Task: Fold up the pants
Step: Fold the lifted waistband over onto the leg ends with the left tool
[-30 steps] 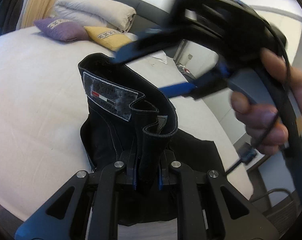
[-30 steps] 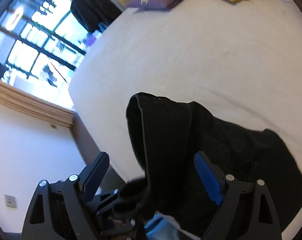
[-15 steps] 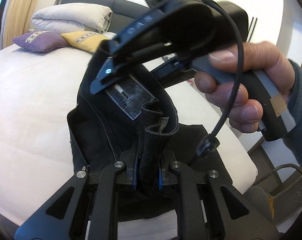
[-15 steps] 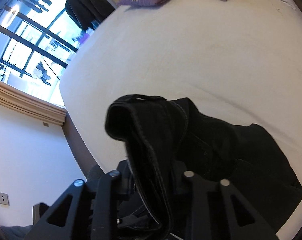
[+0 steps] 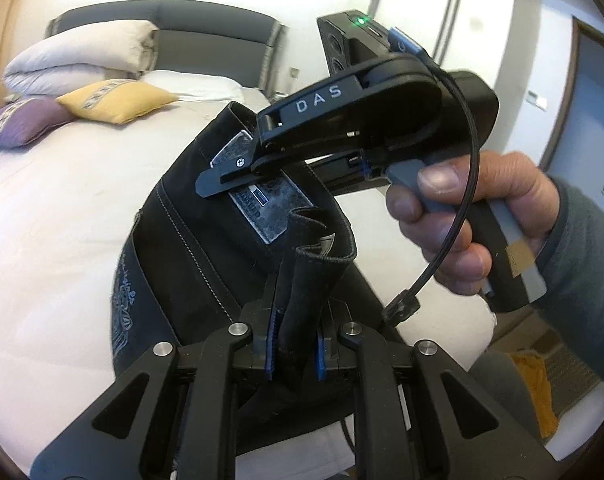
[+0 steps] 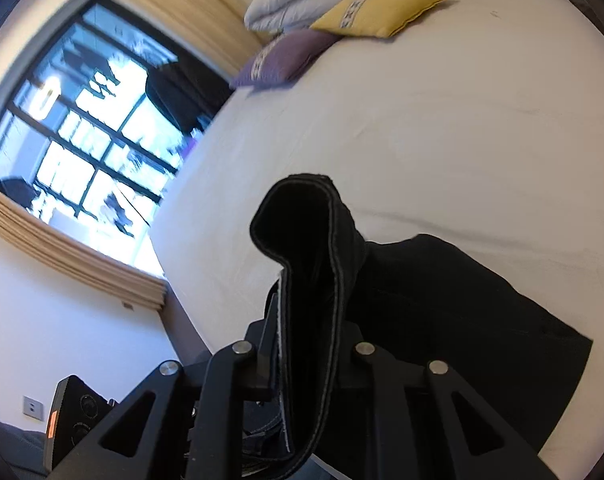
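My left gripper and right gripper both clench the pants at the waistband, lifted above the bed; no fold looks finished yet.

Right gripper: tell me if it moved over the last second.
Yes. In the left wrist view the right gripper swung leftward from open beside the pants and clamped their waistband, toward the yellow pillow.

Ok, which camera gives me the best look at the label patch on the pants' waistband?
The left wrist view. There the grey label patch faces the camera on the black pants, though the right tongs cross its upper part. The right wrist view shows only dark waistband fabric pinched in those tongs; the patch is hidden.
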{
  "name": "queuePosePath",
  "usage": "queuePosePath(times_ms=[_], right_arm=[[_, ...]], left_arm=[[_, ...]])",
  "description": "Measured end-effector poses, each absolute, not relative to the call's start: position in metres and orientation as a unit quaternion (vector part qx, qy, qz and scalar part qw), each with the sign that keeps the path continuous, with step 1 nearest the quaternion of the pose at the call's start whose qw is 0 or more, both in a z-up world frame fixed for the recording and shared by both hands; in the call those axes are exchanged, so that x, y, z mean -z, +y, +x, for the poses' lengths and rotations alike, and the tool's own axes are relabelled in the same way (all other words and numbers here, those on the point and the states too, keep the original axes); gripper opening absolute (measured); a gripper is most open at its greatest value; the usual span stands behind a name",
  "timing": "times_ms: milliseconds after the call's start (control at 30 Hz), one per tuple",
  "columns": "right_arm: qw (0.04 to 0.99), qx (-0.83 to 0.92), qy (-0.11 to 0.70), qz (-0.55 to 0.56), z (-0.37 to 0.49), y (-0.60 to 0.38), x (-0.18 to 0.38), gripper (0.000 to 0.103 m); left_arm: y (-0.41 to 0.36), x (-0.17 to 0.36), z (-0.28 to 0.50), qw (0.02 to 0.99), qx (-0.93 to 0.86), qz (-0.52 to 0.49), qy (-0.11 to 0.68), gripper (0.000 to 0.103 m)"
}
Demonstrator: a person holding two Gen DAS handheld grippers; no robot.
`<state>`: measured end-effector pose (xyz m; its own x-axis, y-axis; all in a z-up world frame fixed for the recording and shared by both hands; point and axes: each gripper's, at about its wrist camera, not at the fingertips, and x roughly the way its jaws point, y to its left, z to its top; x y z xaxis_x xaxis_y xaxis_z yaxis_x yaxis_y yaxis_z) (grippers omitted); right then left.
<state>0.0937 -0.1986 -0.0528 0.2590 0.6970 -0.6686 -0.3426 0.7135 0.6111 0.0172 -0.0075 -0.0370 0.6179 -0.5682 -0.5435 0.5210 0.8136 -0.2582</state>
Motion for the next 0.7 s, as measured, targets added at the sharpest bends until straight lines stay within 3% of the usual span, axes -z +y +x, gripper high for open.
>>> queuePosePath(times_ms=[400, 700], right_arm=[[0.746, -0.249, 0.514, 0.342, 0.053, -0.341, 0.172, 0.018], [0.742, -0.246, 0.52, 0.345, 0.055, -0.355, 0.188, 0.022]], left_arm=[[-0.127, 0.1, 0.024, 0.837, 0.355, 0.087, 0.407, 0.012], [-0.157, 0.109, 0.022, 0.835, 0.343, 0.114, 0.415, 0.015]])
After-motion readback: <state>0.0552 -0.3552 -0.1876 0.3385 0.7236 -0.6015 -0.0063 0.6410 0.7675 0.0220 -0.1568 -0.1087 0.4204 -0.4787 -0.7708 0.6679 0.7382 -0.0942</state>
